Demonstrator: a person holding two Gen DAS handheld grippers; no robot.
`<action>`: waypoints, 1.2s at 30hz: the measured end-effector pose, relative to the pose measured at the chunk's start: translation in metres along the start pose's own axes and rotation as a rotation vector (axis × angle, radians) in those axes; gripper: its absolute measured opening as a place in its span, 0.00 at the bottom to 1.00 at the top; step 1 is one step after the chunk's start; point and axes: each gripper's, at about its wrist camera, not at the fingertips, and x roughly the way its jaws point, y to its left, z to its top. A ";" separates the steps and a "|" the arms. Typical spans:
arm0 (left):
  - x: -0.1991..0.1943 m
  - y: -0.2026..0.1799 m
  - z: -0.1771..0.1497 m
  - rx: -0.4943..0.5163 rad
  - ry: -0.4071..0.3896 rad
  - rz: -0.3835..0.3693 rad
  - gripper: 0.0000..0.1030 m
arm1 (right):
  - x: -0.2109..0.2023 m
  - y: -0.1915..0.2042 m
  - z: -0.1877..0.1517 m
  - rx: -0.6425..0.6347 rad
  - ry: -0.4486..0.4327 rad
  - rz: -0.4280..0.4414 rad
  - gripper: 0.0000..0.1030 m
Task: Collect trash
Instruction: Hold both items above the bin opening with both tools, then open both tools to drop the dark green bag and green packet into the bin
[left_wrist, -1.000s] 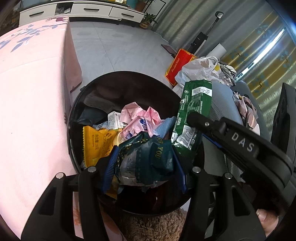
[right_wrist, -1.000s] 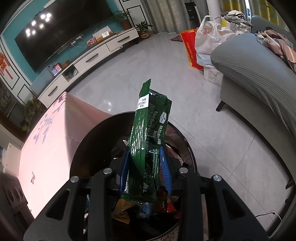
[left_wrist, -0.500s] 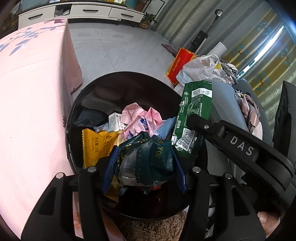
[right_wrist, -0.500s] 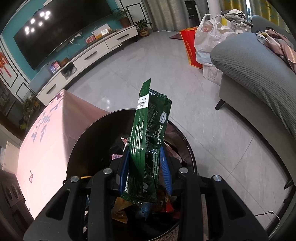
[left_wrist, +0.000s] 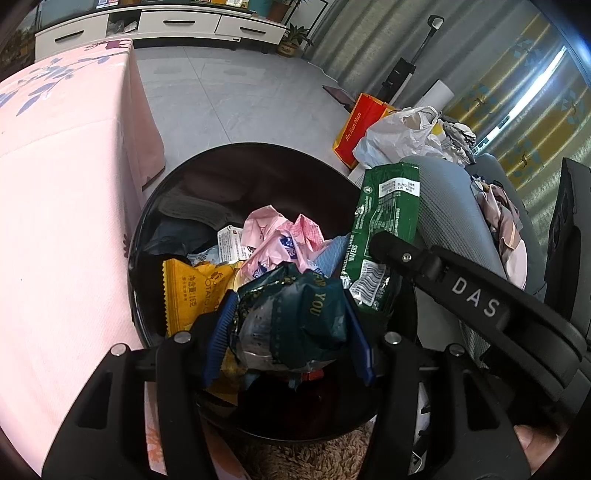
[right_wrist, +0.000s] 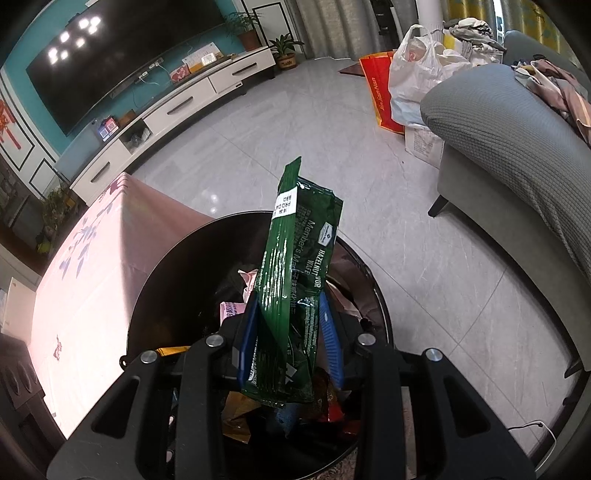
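A round black trash bin (left_wrist: 147, 236) (right_wrist: 147, 295) stands on the floor beside a pink-covered table. Inside lie a yellow wrapper (left_wrist: 188, 295), crumpled pink wrappers (left_wrist: 273, 236) and other scraps. My left gripper (left_wrist: 288, 325) is shut on a crumpled dark teal wrapper (left_wrist: 299, 317), held above the bin. My right gripper (right_wrist: 290, 332) is shut on a long green wafer packet (right_wrist: 299, 266) (left_wrist: 384, 225), which stands upright over the bin. In the left wrist view the right gripper's black body (left_wrist: 472, 295) reaches in from the right.
The pink tablecloth (left_wrist: 62, 192) (right_wrist: 92, 258) borders the bin on the left. A grey sofa (right_wrist: 517, 155) stands to the right, with a white plastic bag (right_wrist: 417, 74) and a red bag (left_wrist: 360, 125) beyond it. A TV cabinet (right_wrist: 192, 103) lines the far wall. A shaggy rug (left_wrist: 303, 458) lies under the bin's near side.
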 end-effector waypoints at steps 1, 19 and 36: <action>0.001 0.000 0.000 0.001 0.000 0.002 0.55 | 0.001 0.000 0.000 -0.001 0.002 -0.001 0.32; 0.006 -0.004 0.003 0.005 0.004 0.014 0.55 | 0.008 0.000 0.000 -0.005 0.027 -0.006 0.32; 0.010 -0.006 0.003 0.009 0.005 0.024 0.59 | 0.009 -0.003 -0.002 0.005 0.038 -0.026 0.43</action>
